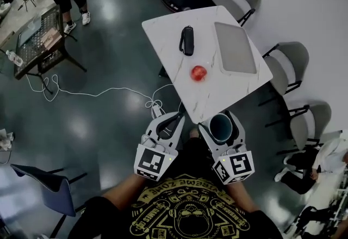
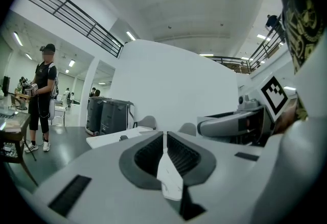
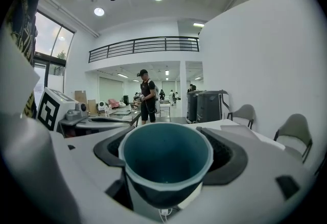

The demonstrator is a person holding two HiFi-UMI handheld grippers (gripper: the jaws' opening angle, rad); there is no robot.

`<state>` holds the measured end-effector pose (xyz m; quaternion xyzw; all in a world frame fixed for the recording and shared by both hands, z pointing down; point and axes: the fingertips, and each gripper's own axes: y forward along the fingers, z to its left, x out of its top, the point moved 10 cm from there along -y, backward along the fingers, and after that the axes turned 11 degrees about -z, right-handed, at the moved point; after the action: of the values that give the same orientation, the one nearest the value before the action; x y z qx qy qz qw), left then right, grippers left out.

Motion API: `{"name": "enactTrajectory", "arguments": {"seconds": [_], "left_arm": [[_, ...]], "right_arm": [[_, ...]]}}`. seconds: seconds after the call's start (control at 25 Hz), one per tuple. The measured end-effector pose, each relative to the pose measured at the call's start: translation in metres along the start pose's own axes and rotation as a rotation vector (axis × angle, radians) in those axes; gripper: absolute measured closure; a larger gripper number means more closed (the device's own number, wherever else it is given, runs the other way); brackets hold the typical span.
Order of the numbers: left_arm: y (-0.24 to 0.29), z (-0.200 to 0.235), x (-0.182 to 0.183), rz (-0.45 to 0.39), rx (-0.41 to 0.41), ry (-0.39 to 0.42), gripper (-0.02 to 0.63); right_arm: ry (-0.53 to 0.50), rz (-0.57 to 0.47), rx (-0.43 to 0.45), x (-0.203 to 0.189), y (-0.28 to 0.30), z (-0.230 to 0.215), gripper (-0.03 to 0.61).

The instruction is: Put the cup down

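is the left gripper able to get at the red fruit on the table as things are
Probably yes: the left gripper holds nothing, and the table between it and the red fruit is bare. Its shut jaws must open first.

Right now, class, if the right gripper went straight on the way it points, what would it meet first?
Probably the red apple on the white table: the right gripper, shut on the teal cup, points across the tabletop roughly toward it. Height is unclear.
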<state>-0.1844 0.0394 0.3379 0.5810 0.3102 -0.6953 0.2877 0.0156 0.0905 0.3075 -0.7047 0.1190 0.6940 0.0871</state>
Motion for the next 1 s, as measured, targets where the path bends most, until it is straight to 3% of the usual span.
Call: {"name": "enactTrajectory", "arguments": {"seconds": [0.4, 0.72, 1.0], "left_arm": [[0.05, 0.015, -0.009, 0.042, 0.058, 0.018, 0.583], [0.13, 0.008, -0.022, 0.115, 0.126, 0.019, 0.583], [0.21, 0.004, -0.035, 0.153, 0.149, 0.015, 0.583]], "right_arm": [[0.02, 0.0, 0.066, -0.007, 0.046, -0.049, 0.179], [0.081, 0.028, 0.136, -0.015, 0.091, -0.137, 0.179], [0.099, 0.032, 0.142, -0.023, 0.126, -0.215, 0.179]]}}
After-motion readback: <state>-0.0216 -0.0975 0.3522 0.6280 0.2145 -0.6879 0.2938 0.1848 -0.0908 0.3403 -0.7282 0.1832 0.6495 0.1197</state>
